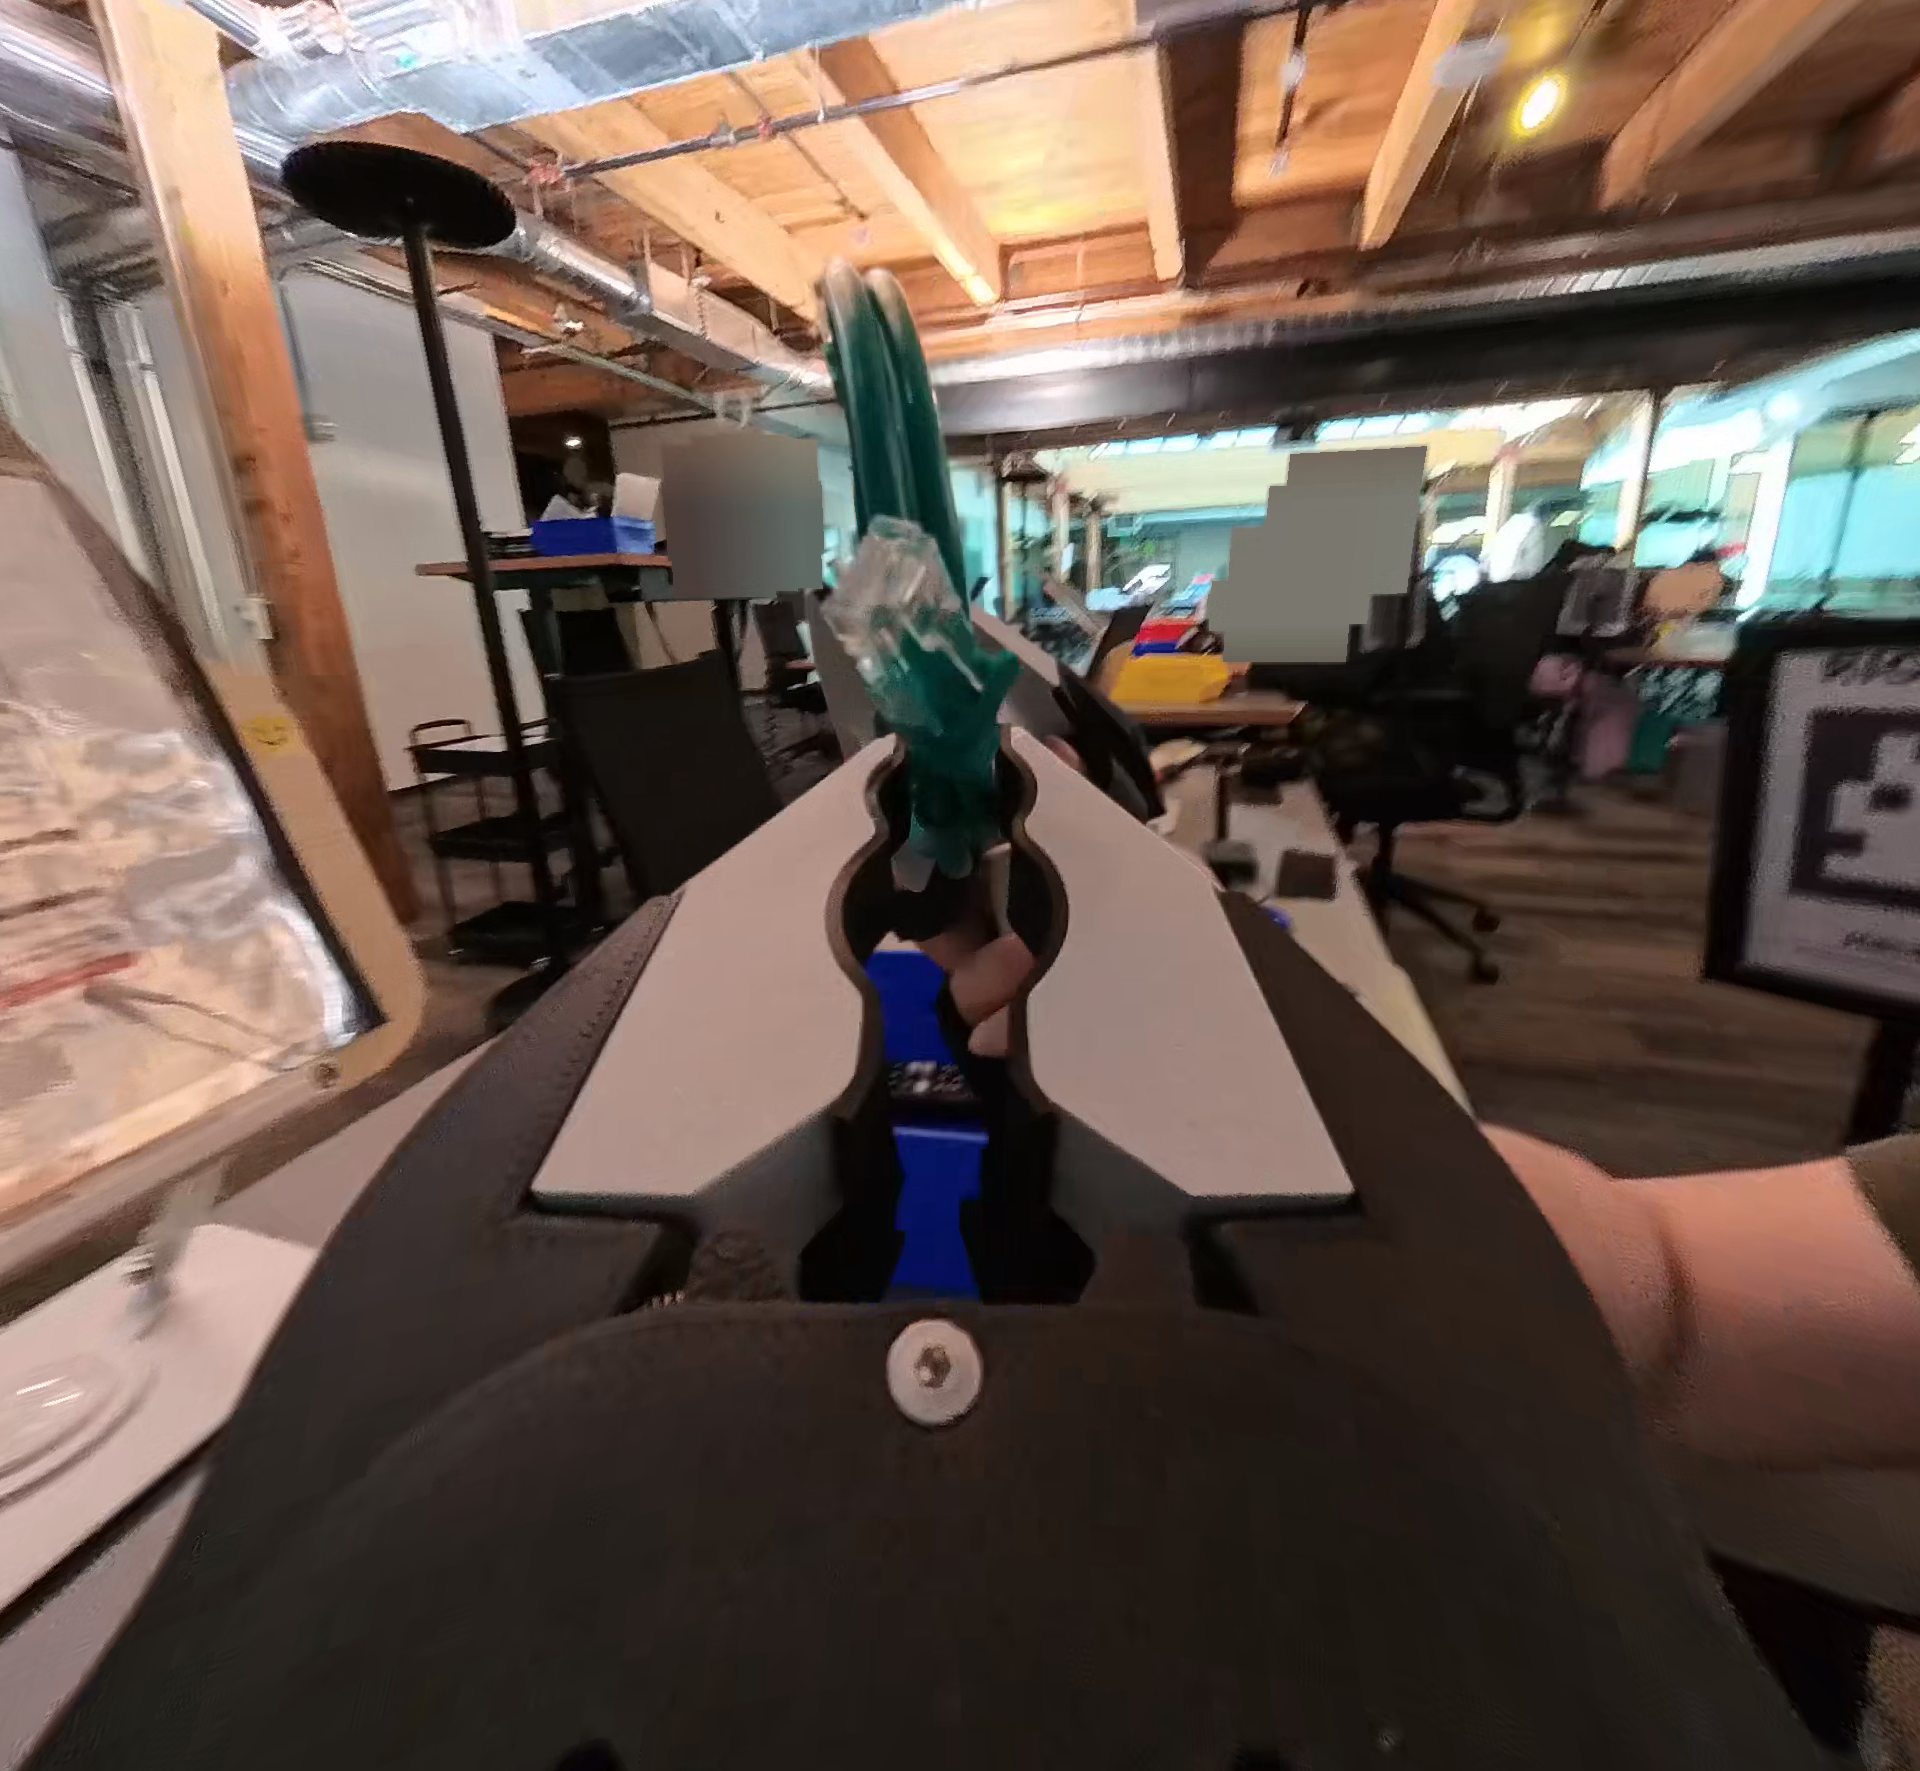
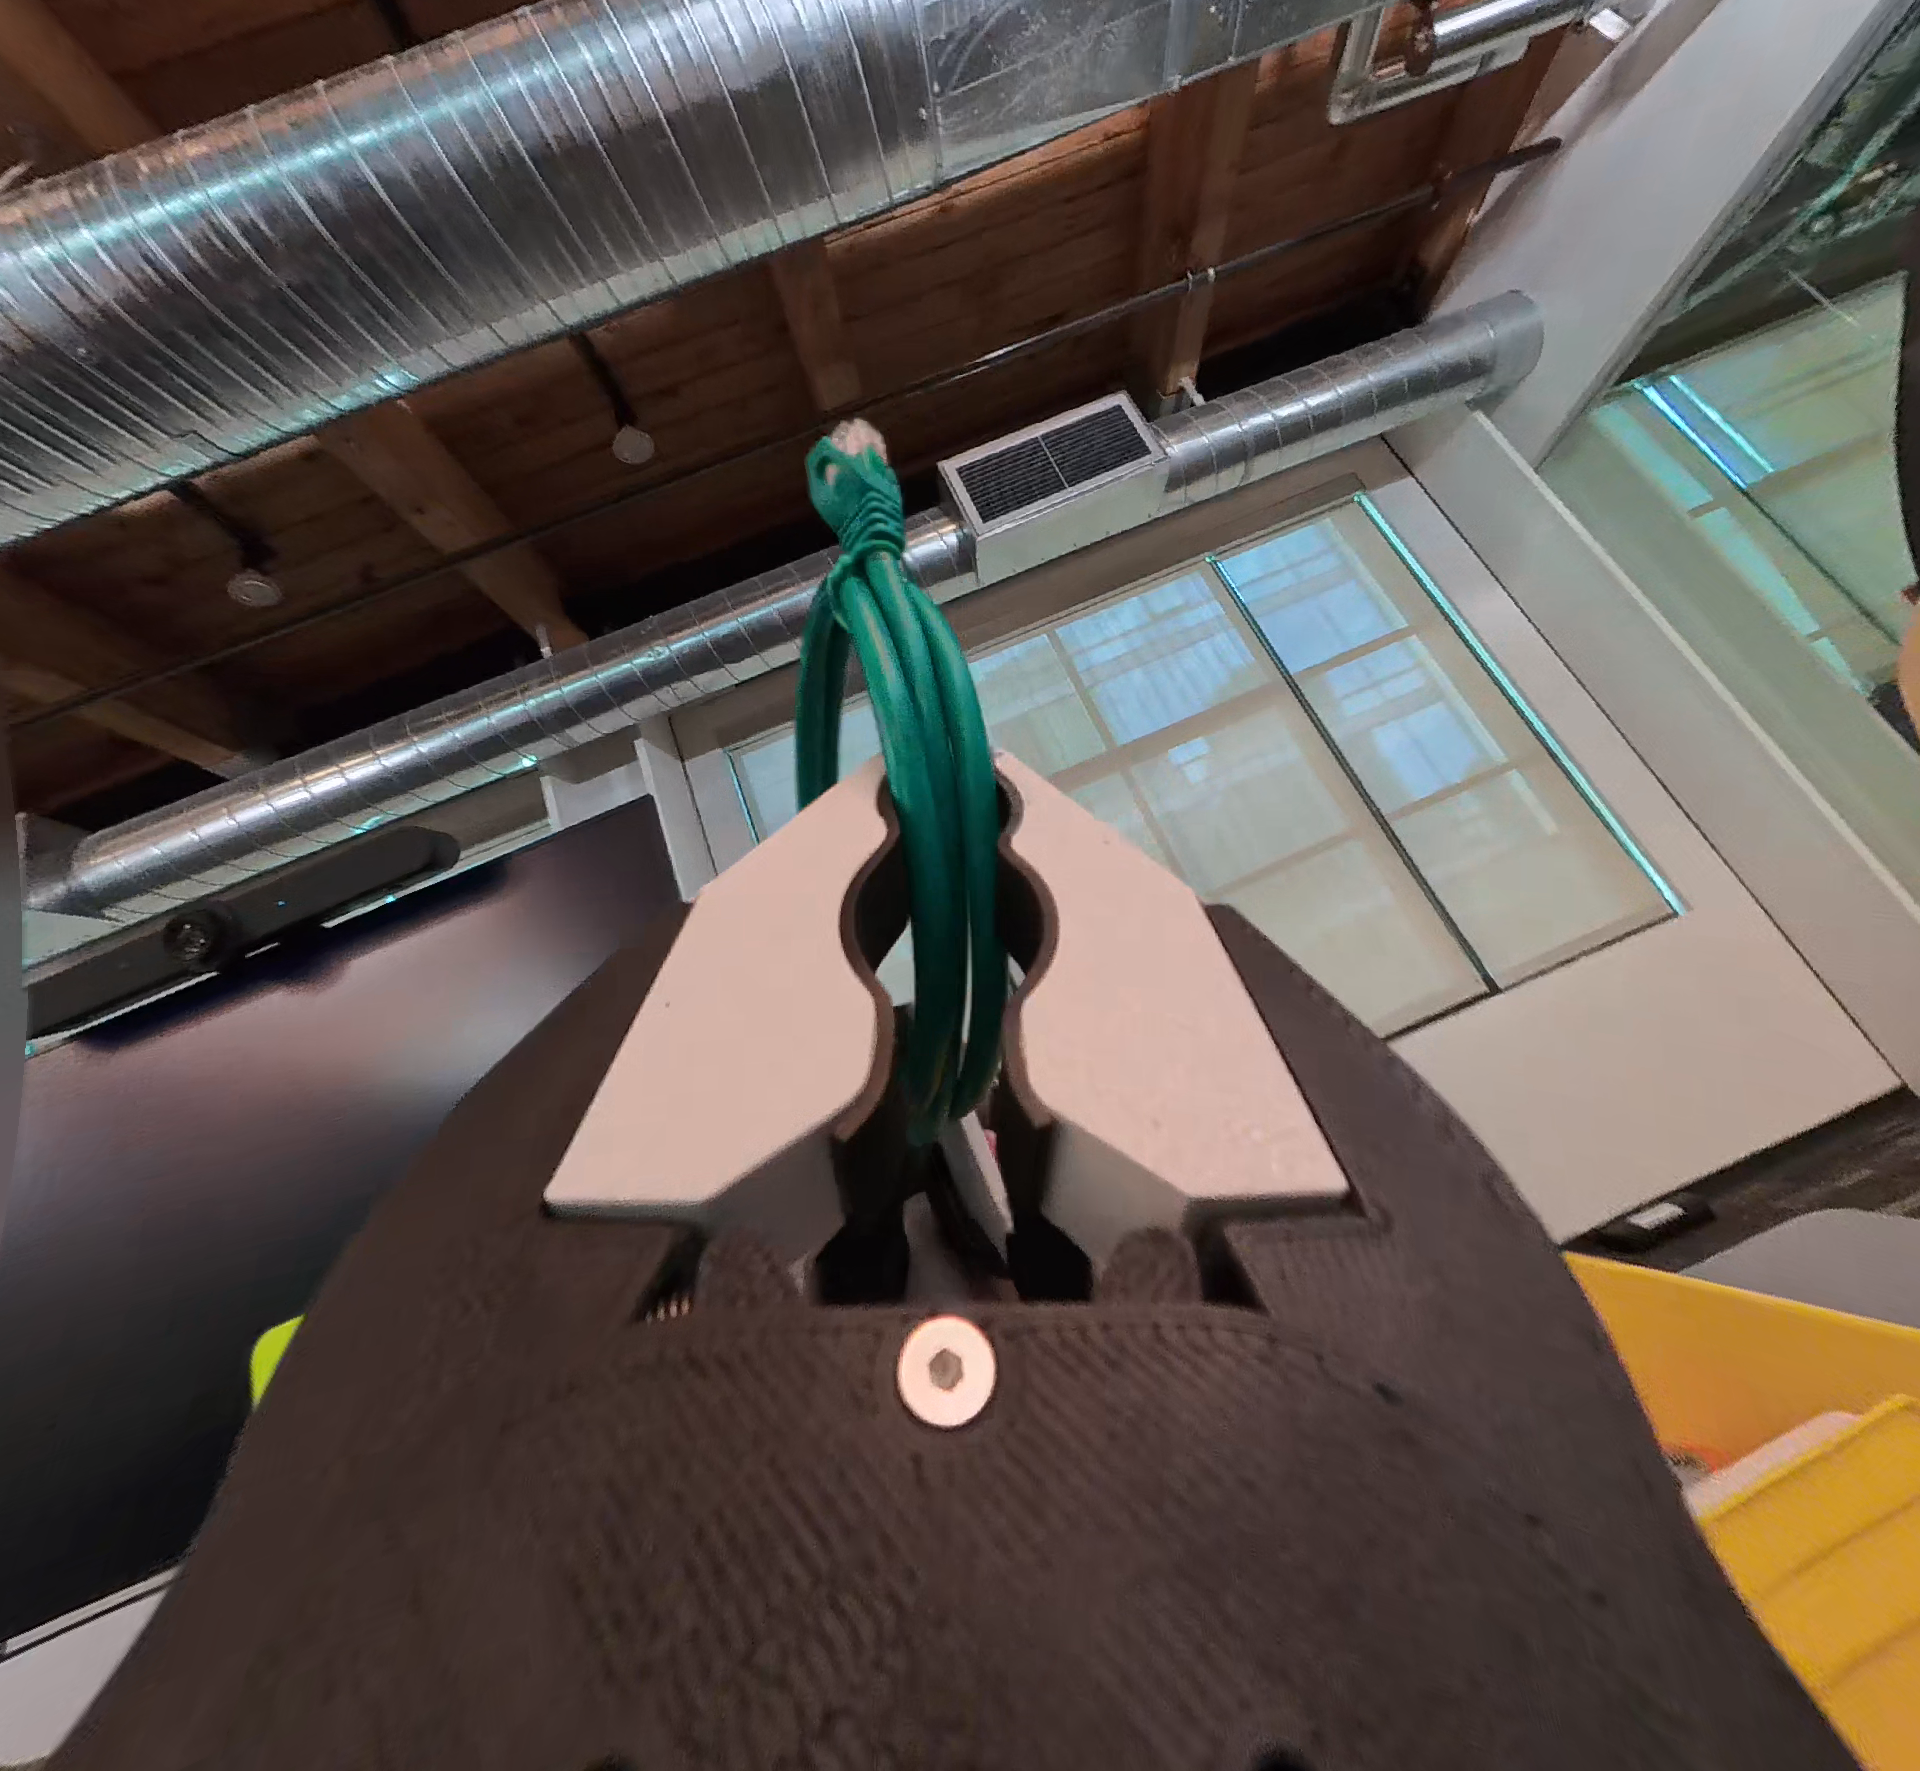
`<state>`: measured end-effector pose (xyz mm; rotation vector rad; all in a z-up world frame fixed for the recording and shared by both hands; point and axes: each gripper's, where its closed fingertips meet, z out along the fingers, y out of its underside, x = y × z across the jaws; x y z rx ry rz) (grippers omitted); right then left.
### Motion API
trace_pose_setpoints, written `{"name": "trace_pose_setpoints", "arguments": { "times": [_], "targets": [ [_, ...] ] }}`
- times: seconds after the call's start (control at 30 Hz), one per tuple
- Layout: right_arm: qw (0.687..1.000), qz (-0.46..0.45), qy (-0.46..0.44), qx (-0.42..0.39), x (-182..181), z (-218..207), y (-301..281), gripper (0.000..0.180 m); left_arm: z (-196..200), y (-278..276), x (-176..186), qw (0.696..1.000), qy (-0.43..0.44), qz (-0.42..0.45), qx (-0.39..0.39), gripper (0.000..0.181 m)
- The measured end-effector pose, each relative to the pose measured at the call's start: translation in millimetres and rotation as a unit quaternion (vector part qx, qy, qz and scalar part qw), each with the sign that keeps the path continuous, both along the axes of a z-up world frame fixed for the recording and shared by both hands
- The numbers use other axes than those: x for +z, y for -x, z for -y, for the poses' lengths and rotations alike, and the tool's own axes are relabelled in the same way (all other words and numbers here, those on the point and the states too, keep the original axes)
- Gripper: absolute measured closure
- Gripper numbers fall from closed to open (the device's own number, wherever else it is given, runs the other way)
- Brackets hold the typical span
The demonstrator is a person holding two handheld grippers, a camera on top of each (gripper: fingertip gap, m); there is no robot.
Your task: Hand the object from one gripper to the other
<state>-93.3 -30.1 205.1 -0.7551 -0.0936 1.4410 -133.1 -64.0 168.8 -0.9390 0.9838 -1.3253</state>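
Observation:
The object is a coiled green network cable with a clear plug (image 1: 902, 594). My left gripper (image 1: 951, 750) is shut on the cable's green boot just below the plug, and the loops rise behind it. In the right wrist view the cable bundle (image 2: 894, 661) runs up between my right gripper's (image 2: 940, 791) fingers, which are shut on it, its plug end pointing at the ceiling. In the left wrist view a grey finger of the other gripper (image 1: 1023, 672) shows just behind the cable. A blue part (image 1: 914, 1015) and a person's fingers (image 1: 987, 978) show through the gap.
A black floor lamp (image 1: 457, 495) and a wooden post stand at the left. A framed marker sign (image 1: 1829, 838) is at the right, with office chairs (image 1: 1434, 745) and desks beyond. A hand (image 1: 1714, 1306) holds the left gripper. Yellow bins (image 2: 1766, 1472) lie low on the right. The tips of one gripper are about 6 cm away from the tips of the other.

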Motion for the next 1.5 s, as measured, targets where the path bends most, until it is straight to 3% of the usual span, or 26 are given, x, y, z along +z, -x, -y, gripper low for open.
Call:
{"name": "trace_pose_setpoints", "arguments": {
  "times": [0.03, 0.13, 0.23, 0.33, 0.43, 0.63, 0.9, 1.03, 1.1, 1.17, 1.23, 1.33, 1.4, 1.5],
  "targets": [
    [1.000, 0.007, 0.011, -0.008, -2, -5, 0, 0.168, -2, 2, 1, 1.000, -0.017, -0.009, 0.017, 0.167],
    [0.993, 0.042, 0.040, -0.099, -11, -25, -15, 0.130, -13, 17, 8, 0.995, -0.055, -0.025, 0.074, 0.168],
    [0.950, 0.183, 0.040, -0.250, -29, -47, -23, 0.109, -32, 34, 7, 0.985, -0.083, -0.070, 0.137, 0.169],
    [0.877, 0.296, -0.017, -0.380, -32, -51, -25, 0.111, -55, 58, 11, 0.973, -0.081, -0.086, 0.198, 0.169],
    [0.816, 0.382, -0.044, -0.431, -38, -53, -17, 0.112, -80, 85, 14, 0.958, -0.069, -0.094, 0.262, 0.169],
    [0.762, 0.468, -0.076, -0.441, -54, -57, 16, 0.113, -98, 118, 17, 0.931, -0.102, -0.110, 0.332, 0.169],
    [0.808, 0.550, -0.121, -0.173, -98, -27, 83, 0.117, -43, 92, -7, 0.961, -0.138, -0.185, 0.149, 0.169],
    [0.822, 0.542, -0.122, -0.128, -98, -18, 86, 0.122, -19, 78, -15, 0.969, -0.132, -0.197, 0.070, 0.169],
    [0.823, 0.544, -0.142, -0.079, -102, -5, 87, 0.155, -9, 72, -19, 0.970, -0.129, -0.203, 0.038, 0.169],
    [0.831, 0.532, -0.159, -0.031, -103, 9, 86, 0.169, -1, 68, -23, 0.971, -0.121, -0.207, 0.007, 0.168],
    [0.841, 0.516, -0.160, 0.041, -104, 24, 87, 0.170, 1, 65, -18, 0.977, -0.101, -0.188, -0.011, 0.168],
    [0.881, 0.435, -0.078, 0.168, -91, 30, 83, 0.170, -21, 60, -6, 0.991, -0.008, -0.136, 0.000, 0.166],
    [0.906, 0.347, 0.002, 0.243, -76, 20, 73, 0.171, -46, 61, -7, 0.991, 0.050, -0.119, 0.026, 0.140],
    [0.933, 0.179, 0.112, 0.290, -59, -11, 41, 0.171, -71, 75, -7, 0.989, 0.092, -0.105, 0.056, 0.111]
  ]
}}
